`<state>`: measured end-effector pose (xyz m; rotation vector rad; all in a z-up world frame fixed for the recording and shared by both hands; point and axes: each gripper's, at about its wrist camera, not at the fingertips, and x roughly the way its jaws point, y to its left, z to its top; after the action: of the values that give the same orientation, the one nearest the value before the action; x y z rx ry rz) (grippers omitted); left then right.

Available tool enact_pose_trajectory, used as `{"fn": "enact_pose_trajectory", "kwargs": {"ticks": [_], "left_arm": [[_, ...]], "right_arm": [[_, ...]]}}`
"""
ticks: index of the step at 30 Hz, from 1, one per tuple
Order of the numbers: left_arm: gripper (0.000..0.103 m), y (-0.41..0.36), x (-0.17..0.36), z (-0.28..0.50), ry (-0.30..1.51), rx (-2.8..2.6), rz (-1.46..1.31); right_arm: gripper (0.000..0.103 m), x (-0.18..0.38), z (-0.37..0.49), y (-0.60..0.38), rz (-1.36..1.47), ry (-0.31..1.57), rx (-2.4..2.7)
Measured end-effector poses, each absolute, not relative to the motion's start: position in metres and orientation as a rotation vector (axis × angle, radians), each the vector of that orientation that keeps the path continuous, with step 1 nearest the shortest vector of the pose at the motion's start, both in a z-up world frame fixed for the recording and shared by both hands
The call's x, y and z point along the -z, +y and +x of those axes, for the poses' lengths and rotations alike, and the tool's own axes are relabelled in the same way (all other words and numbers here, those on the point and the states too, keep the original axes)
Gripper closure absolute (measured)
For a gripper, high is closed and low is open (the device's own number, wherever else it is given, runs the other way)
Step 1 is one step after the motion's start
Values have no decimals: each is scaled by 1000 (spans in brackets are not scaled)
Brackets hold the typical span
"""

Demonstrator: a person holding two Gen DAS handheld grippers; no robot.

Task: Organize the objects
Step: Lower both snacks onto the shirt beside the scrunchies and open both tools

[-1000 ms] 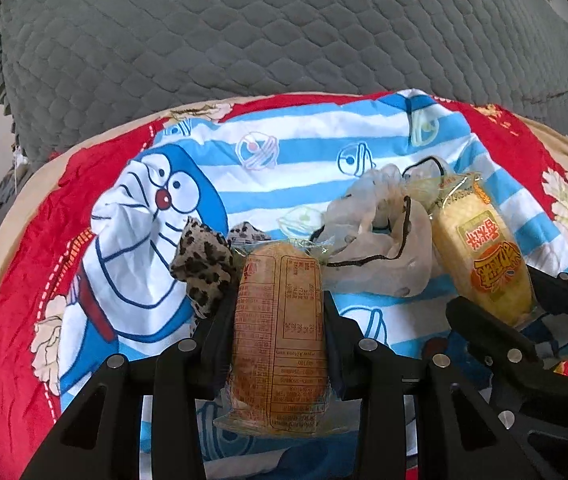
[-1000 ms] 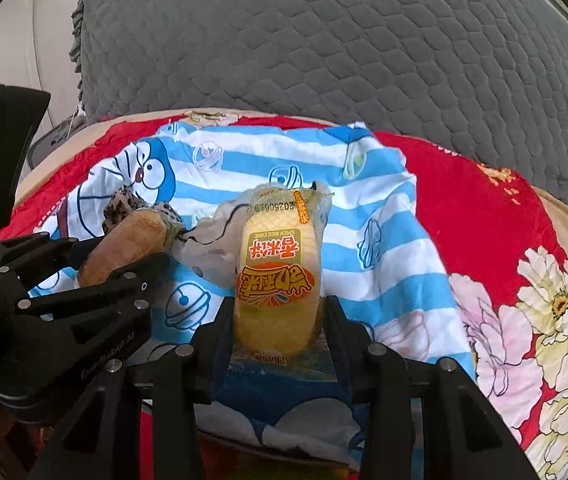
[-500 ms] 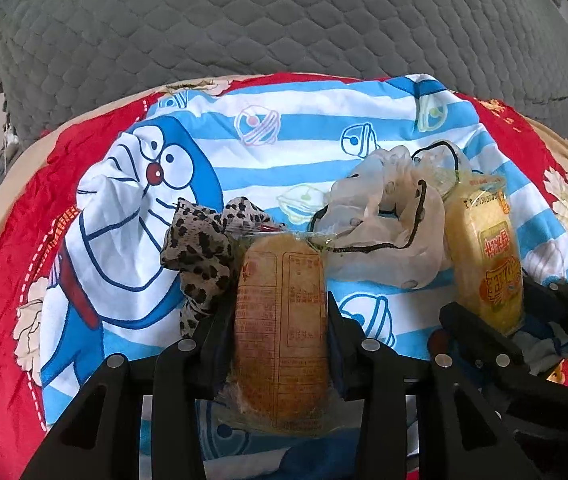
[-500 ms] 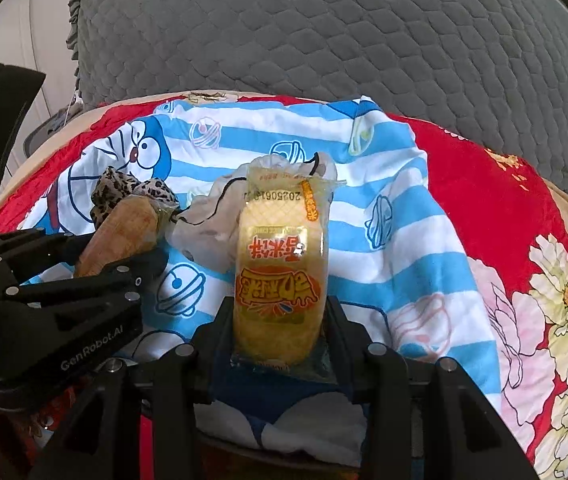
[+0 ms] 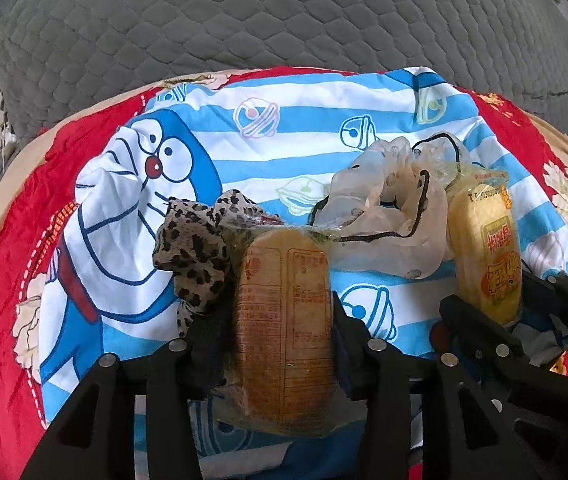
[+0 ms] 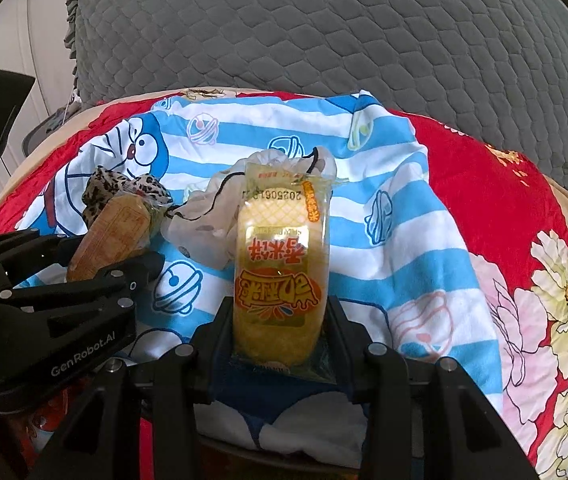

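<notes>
Domestic setting, most likely a living room or bedroom. Evidence: grey quilted cushion [image 5: 284, 28] behind a surface covered by a red floral cloth [image 6: 496, 200], overlaid with a blue-striped cartoon-print sheet [image 5: 304, 120]. Household soft furnishings throughout.

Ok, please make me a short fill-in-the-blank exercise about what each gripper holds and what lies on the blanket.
1. The left gripper is shut on a ____ snack pack.
2. The right gripper is shut on a ____ snack pack.
3. Between the two packs lies a crumpled ____ bag.
4. The scarf has a ____ print.

Missing words: brown; yellow; plastic; leopard
</notes>
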<state>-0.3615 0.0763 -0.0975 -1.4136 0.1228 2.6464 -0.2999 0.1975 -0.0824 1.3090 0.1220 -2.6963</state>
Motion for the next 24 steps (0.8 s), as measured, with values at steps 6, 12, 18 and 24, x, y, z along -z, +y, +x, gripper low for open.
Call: {"fn": "enact_pose_trajectory", "kwargs": {"ticks": [6,12,18,24], "left_arm": [[46,76,98,-358,119,-2640,-1415],[43,74,97,-355,114,-2636,-1422],[41,71,93,-353,84,-2634,-1429],[35,68,92,-352,68,-2645,-1433]], "right_arm": [[58,82,-300,198,1312,127,2694],[57,83,-299,197,1317,137,2691],[56,82,-300,198,1312,127,2690],[52,80,-301,199,1314,117,2699]]}}
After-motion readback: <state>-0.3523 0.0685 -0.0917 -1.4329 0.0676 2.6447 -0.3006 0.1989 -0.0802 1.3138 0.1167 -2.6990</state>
